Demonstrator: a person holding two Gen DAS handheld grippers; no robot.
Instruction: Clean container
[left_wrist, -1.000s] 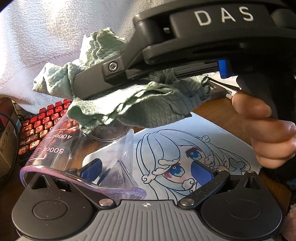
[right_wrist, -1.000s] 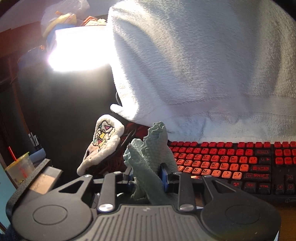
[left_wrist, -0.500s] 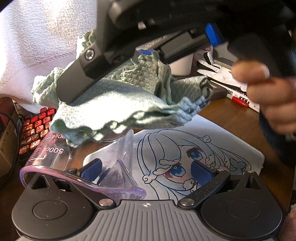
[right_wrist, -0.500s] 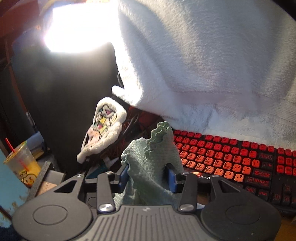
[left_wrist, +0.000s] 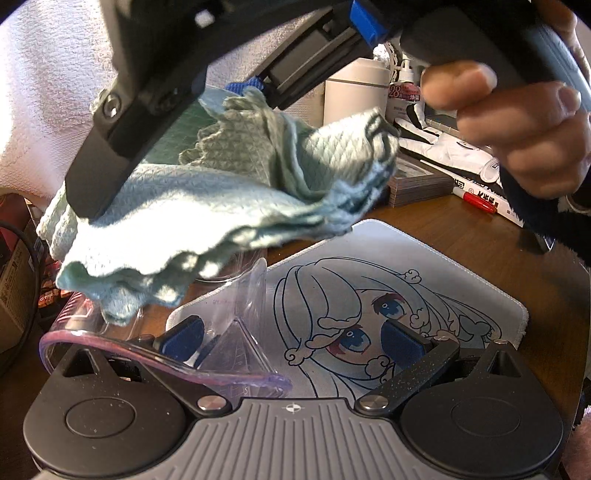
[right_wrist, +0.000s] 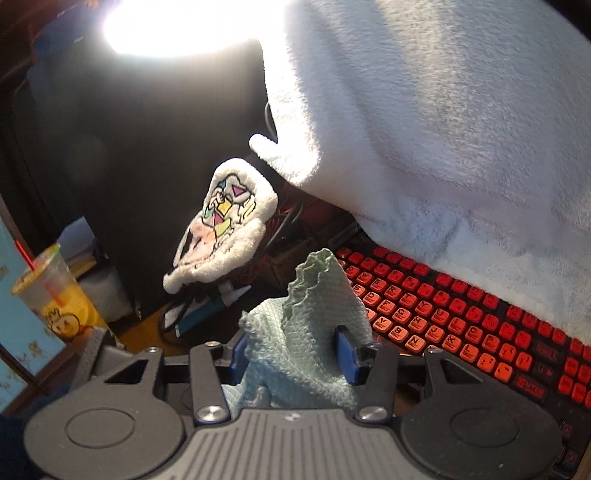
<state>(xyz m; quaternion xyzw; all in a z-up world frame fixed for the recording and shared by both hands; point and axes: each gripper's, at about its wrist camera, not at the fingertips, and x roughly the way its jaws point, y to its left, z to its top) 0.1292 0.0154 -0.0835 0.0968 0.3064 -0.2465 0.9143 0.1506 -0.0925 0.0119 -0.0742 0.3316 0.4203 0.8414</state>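
Right gripper (right_wrist: 291, 356) fingers pinch the green cloth (left_wrist: 221, 206), which hangs just above the clear measuring cup (left_wrist: 155, 332). Left gripper (left_wrist: 291, 338) fingers stand wide, left finger inside the cup's wall. Cleanliness is hard to judge; wiping could be underway or done.

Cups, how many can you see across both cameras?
2. A clear measuring cup lies by the left gripper, beneath the green cloth; a plastic drink cup with a red straw stands far left in the right wrist view. Others may be hidden.
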